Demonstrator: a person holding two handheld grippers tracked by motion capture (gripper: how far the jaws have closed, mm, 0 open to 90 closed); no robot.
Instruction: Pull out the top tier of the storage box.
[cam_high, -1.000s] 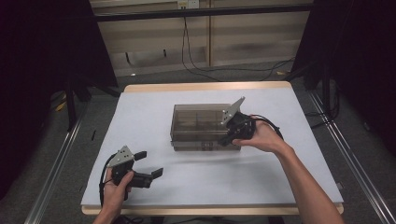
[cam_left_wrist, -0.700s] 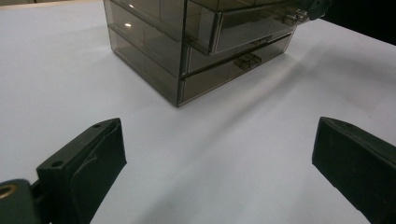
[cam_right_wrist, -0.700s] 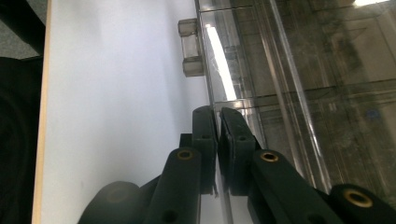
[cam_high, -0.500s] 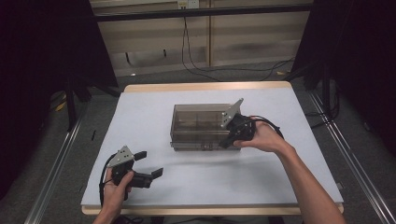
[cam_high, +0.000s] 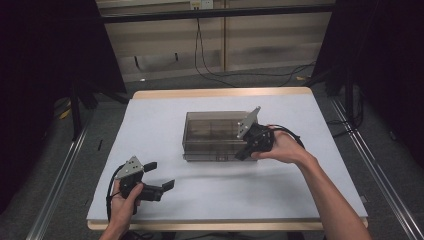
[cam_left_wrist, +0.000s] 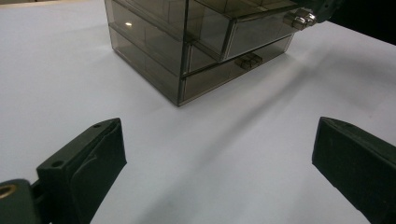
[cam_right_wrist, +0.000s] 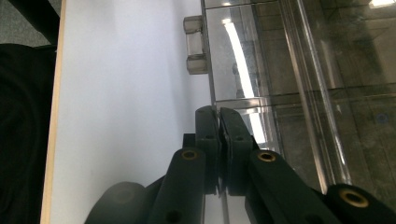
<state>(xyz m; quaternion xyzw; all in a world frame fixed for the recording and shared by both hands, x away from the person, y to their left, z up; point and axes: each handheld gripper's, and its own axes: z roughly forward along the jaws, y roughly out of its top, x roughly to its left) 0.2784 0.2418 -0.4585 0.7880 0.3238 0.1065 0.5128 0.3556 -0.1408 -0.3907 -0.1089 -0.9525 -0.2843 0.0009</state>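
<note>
A smoky see-through drawer box (cam_high: 212, 131) stands in the middle of the white table. My right gripper (cam_high: 241, 152) is at the box's front right, and its jaws (cam_right_wrist: 218, 114) are pressed together on the handle of the upper drawer (cam_left_wrist: 259, 32). That drawer sticks out a little from the box front. The clear handle (cam_left_wrist: 299, 19) shows beside the dark gripper. My left gripper (cam_high: 160, 175) rests low near the table's front left. It is open wide (cam_left_wrist: 219, 158) with nothing between its jaws and faces the box from a distance.
The lower drawer has its own clear handle (cam_left_wrist: 247, 60), and a neighbouring drawer's handle (cam_right_wrist: 196, 44) shows near my right jaws. White table surface (cam_high: 310, 175) spreads around the box. Cables lie on the floor beyond the table's far edge (cam_high: 220, 92).
My right gripper has shifted slightly toward the table's front at the box's drawer. The left gripper has stayed where it was.
</note>
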